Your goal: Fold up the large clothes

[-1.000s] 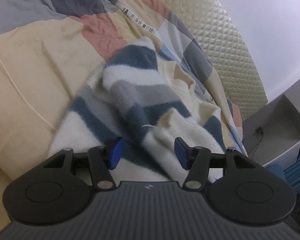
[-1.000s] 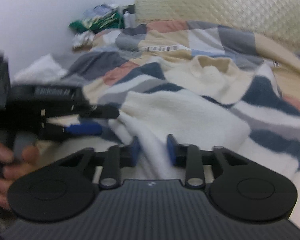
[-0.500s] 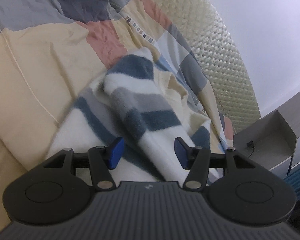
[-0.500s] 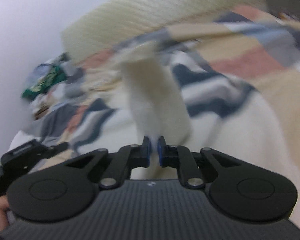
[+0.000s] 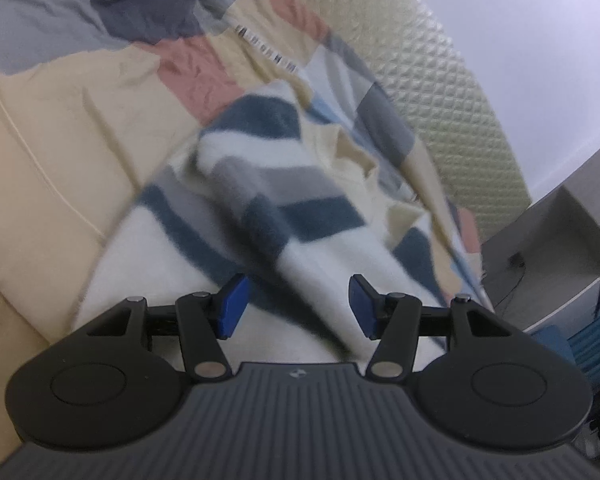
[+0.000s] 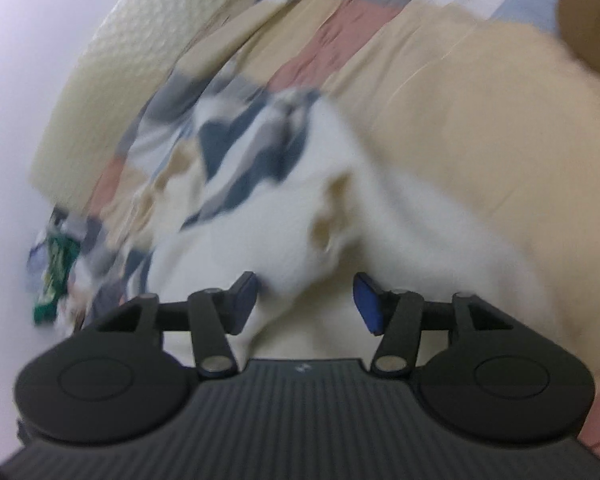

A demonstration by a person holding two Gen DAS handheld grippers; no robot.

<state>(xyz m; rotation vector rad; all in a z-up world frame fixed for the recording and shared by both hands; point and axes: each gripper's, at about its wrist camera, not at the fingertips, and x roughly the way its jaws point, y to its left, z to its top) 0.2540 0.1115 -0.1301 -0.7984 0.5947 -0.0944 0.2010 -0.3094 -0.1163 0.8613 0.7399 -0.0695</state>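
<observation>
With the right tool [image 6: 304, 300] just sprung open, empty, over the striped fleece sweater [image 5: 260, 200] and the left tool [image 5: 296, 306] open too, the loosely dropped white flap could slump and undo the fold on the bed [image 5: 52, 152].

One striped fleece garment [image 5: 260, 200] on one patchwork bedcover [image 5: 60, 120]. One quilted headboard [image 5: 440, 92], one grey cabinet [image 5: 560, 232]. Two grippers: left gripper [image 5: 296, 306], right gripper [image 6: 305, 303].

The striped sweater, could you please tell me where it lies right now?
In the left wrist view the striped sweater lies centre frame on the patchwork bedspread, just ahead of the open left gripper, below the quilted headboard.
</observation>
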